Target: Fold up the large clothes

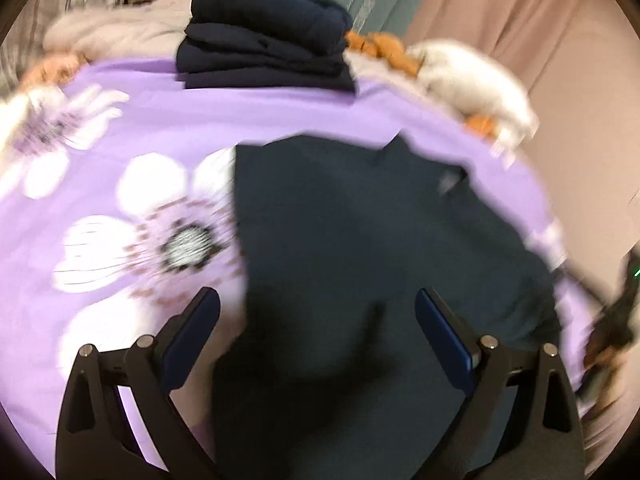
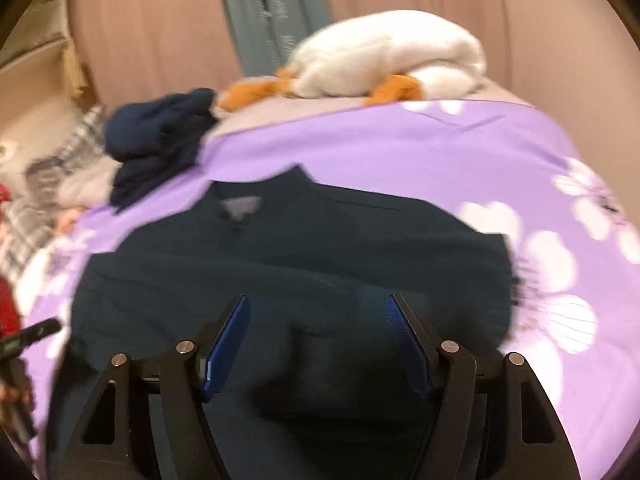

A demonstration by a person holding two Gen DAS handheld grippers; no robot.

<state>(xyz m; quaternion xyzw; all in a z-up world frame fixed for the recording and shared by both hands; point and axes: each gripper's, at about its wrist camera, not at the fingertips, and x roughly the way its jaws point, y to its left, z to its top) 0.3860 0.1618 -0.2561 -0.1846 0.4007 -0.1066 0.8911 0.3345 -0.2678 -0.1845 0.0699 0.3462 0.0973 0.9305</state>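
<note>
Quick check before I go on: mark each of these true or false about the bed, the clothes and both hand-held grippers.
1. Both the left hand-held gripper and the right hand-held gripper are open. True.
2. The dark garment lies spread on the purple floral bedcover. True.
3. The stack of folded dark clothes sits on the floor. False: it sits at the far end of the bed.
4. The white plush toy is red. False: it is white with orange parts.
5. The right hand-held gripper pinches the garment. False: its pads press on nothing.

Shirt (image 2: 280, 248) on bedspread (image 2: 400, 148) — stack (image 2: 160, 136) behind
</note>
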